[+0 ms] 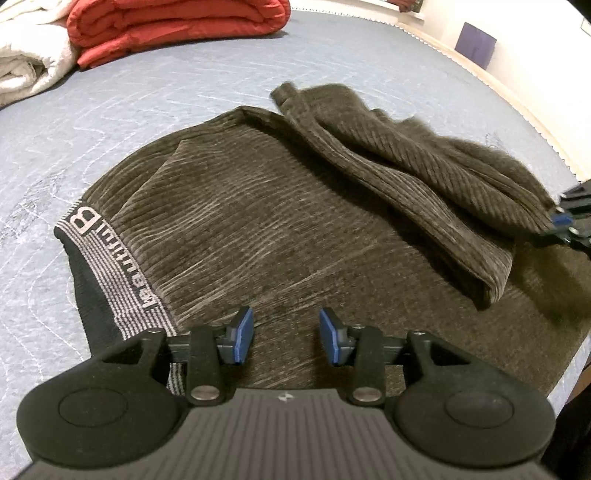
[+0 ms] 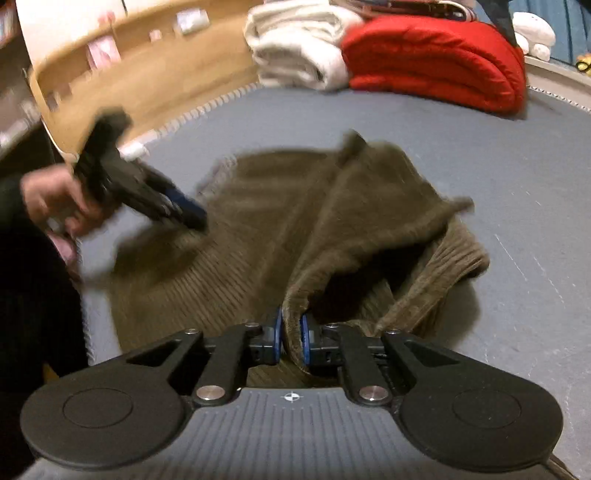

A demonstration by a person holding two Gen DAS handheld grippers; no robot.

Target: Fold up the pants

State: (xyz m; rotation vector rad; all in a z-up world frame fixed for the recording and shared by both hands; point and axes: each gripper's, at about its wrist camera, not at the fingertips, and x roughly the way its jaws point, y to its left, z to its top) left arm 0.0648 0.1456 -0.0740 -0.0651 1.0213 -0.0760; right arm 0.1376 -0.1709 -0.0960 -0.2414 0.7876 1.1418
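Left gripper (image 1: 286, 334) fills the bottom of the left wrist view, jaws partly open with nothing between the blue pads, hovering over the upper part of the pants (image 1: 236, 229)

Pants are brown corduroy, spread on a grey-blue quilted bed (image 1: 155, 96); striped waistband (image 1: 107, 258) with lettering lies at left, close to this gripper. One leg section is already thrown back over the body of the garment, lying as a loose, rumpled band running diagonally to the right. Right gripper (image 1: 563, 221) just shows at the right edge, at the end of that band. Red folded blanket (image 1: 177, 26) and white bedding (image 1: 26, 55) sit at the far side of the bed, well apart from the pants

Right wrist view: right gripper, jaws closed down tight on a ridge of corduroy, cloth bunched and rising from the pads. Left gripper appears at left in a hand (image 2: 51, 206), blurred, tips over the fabric

Judgement: fold is at an early-to-middle stage. One leg is being brought over but sits crooked and bunched; aligning it, smoothing, and the crosswise folds toward the waistband remain
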